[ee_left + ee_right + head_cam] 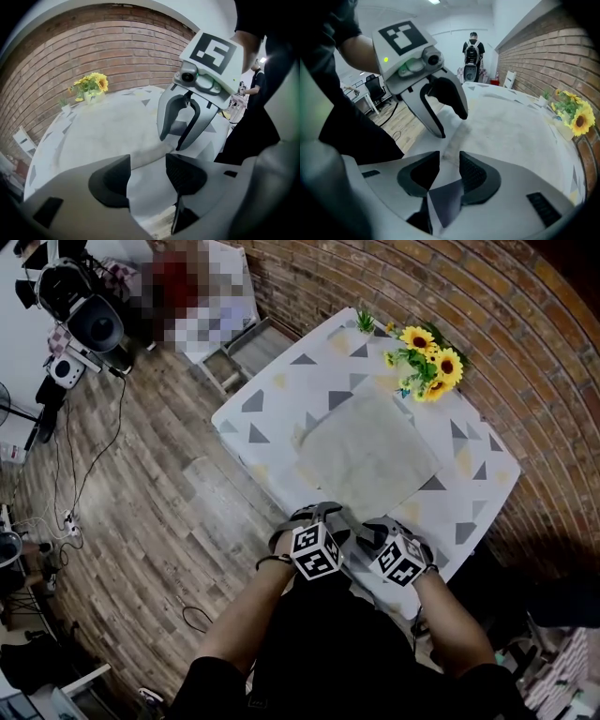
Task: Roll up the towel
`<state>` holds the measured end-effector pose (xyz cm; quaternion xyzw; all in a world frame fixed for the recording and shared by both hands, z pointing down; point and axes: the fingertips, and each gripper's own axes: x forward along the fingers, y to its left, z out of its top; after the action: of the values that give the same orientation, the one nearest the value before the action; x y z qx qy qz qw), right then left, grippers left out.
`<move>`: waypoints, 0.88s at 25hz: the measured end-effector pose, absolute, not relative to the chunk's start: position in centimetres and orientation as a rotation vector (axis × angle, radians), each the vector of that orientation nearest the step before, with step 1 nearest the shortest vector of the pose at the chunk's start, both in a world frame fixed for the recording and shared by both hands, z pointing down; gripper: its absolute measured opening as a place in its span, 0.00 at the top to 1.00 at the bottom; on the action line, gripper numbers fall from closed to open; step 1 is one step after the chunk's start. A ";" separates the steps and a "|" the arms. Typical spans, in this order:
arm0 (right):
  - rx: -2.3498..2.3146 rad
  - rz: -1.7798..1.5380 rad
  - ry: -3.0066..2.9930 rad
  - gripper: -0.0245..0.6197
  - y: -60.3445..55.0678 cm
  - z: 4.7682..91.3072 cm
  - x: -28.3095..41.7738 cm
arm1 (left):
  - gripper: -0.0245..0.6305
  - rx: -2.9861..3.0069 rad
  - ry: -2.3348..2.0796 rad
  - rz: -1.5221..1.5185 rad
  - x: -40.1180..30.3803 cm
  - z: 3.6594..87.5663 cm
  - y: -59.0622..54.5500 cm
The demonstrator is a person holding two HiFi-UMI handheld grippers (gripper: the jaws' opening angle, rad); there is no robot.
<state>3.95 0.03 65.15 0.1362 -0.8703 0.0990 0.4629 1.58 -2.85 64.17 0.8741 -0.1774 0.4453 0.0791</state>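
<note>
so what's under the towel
The towel lies flat on a triangle-print tablecloth, which shows all round it. The cloth right beneath it is covered, so anything else there cannot be seen.

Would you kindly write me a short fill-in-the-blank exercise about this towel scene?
1. The towel lies ____ on the table, not yet rolled.
2. The flowers at the table's far corner are ____.
3. The wall beside the table is built of ____.
4. The left tongs and right tongs both stand ____, gripping nothing.
Missing words: flat; sunflowers; brick; open.
</note>
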 end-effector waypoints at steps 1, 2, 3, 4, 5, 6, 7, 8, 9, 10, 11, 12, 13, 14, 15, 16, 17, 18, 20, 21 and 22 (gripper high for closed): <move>0.325 0.234 -2.127 0.73 0.2 65.5 4.0 | 0.58 2.617 -0.527 1.331 1.5 64.2 -2.8; 0.323 0.226 -2.122 0.74 0.2 65.6 4.0 | 0.58 2.618 -0.521 1.331 1.6 64.2 -2.7; 0.328 0.218 -2.123 0.74 0.1 65.6 4.0 | 0.58 2.621 -0.513 1.332 1.6 64.3 -2.6; 0.336 0.212 -2.126 0.84 0.0 65.6 4.0 | 0.58 2.626 -0.503 1.337 1.6 64.4 -2.5; 0.344 0.209 -2.130 0.90 -0.1 65.5 4.0 | 0.58 2.632 -0.491 1.345 1.7 64.5 -2.3; 0.349 0.213 -2.136 0.91 -0.1 65.3 4.0 | 0.58 2.640 -0.477 1.355 1.9 64.6 -2.1; 0.353 0.221 -2.144 0.91 -0.1 65.1 3.9 | 0.58 2.650 -0.464 1.367 2.1 64.6 -1.9; 0.356 0.232 -2.156 0.91 -0.1 64.8 3.9 | 0.58 2.662 -0.453 1.380 2.3 64.7 -1.8; 0.359 0.244 -2.170 0.91 -0.1 64.4 3.8 | 0.58 2.674 -0.442 1.392 2.6 64.7 -1.7; 0.363 0.260 -2.186 0.91 -0.1 63.9 3.6 | 0.58 2.684 -0.432 1.402 2.8 64.7 -1.7; 0.368 0.280 -2.203 0.92 -0.2 63.4 3.5 | 0.58 2.692 -0.423 1.411 3.0 64.7 -1.6; 0.375 0.301 -2.219 0.92 -0.3 62.8 3.3 | 0.59 2.699 -0.415 1.418 3.1 64.7 -1.6; 0.382 0.320 -2.232 0.92 -0.3 62.3 3.3 | 0.60 2.706 -0.410 1.422 3.3 64.6 -1.5; 0.391 0.332 -2.243 0.92 -0.4 61.9 3.3 | 0.64 2.712 -0.408 1.421 3.4 64.5 -1.5; 0.401 0.338 -2.250 0.92 -0.6 61.5 3.4 | 0.71 2.716 -0.407 1.415 3.5 64.4 -1.5; 0.411 0.340 -2.254 0.92 -0.7 61.3 3.5 | 0.77 2.719 -0.407 1.405 3.6 64.3 -1.5; 0.419 0.341 -2.255 0.92 -0.9 61.1 3.6 | 0.83 2.719 -0.407 1.392 3.7 64.2 -1.5; 0.427 0.339 -2.254 0.92 -1.1 61.0 3.7 | 0.87 2.716 -0.404 1.379 3.8 64.1 -1.5; 0.446 0.332 -2.241 0.92 -1.5 61.2 4.0 | 0.90 2.704 -0.389 1.360 4.0 64.1 -1.3; 0.461 0.328 -2.232 0.92 -1.9 61.4 4.1 | 0.91 2.697 -0.373 1.355 4.0 64.2 -1.2; 0.480 0.324 -2.221 0.92 -2.2 61.7 4.3 | 0.91 2.690 -0.354 1.352 4.1 64.3 -1.0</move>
<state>4.32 -2.22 61.69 0.1908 -0.8822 0.1287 0.4107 4.12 -1.02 64.29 0.8860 -0.1167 0.4454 0.0551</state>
